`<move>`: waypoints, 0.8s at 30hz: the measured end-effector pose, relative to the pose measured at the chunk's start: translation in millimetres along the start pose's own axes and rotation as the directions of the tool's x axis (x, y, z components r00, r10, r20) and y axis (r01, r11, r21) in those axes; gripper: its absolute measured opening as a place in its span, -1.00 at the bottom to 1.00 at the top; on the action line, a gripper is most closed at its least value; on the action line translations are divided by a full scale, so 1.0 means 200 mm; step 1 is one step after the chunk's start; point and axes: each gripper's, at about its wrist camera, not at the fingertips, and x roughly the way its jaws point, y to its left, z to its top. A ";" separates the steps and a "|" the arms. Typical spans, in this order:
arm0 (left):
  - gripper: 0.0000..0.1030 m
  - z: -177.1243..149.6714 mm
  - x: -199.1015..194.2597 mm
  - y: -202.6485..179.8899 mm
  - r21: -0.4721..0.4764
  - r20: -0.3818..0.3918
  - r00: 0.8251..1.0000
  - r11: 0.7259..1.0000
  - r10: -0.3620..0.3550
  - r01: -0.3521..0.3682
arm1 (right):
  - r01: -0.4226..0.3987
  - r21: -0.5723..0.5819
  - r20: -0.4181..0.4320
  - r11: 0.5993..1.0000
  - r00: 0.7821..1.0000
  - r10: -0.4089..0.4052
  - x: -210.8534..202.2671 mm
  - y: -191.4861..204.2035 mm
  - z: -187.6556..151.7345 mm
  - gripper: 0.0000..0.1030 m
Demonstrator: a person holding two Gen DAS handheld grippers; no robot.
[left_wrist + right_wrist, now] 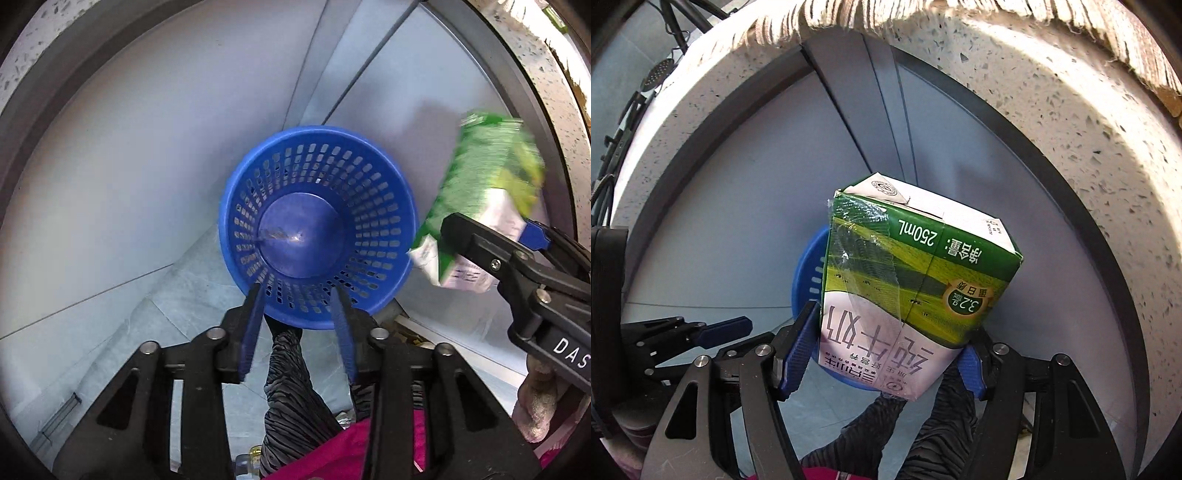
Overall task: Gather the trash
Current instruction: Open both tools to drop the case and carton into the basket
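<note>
While our right gripper (886, 345) clamps the carton (912, 273) beside the bin (317, 225), not over it, our left gripper (299, 325) hangs part-open, empty, above its rim.

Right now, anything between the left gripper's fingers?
Nothing held. In the left wrist view the left gripper is open over the blue basket, whose near rim shows in the gap. The right gripper holds the carton.

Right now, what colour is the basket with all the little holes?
Blue. The basket shows best in the left wrist view.
</note>
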 end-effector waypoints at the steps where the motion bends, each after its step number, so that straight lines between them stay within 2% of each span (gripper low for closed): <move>1: -0.25 0.00 0.00 0.00 -0.001 0.000 1.000 1.000 0.003 -0.003 | -0.002 -0.002 -0.004 1.000 1.000 0.002 0.01 0.00 0.01 0.30; 12: -0.25 0.00 0.00 0.03 -0.023 0.019 1.000 1.000 0.017 -0.016 | -0.003 -0.025 -0.014 1.000 1.000 0.003 0.02 0.03 -0.04 0.33; 24: -0.25 0.02 -0.18 0.06 -0.036 0.089 0.996 0.999 0.020 -0.017 | -0.037 -0.037 0.029 0.999 0.999 0.038 -0.17 0.05 -0.01 0.33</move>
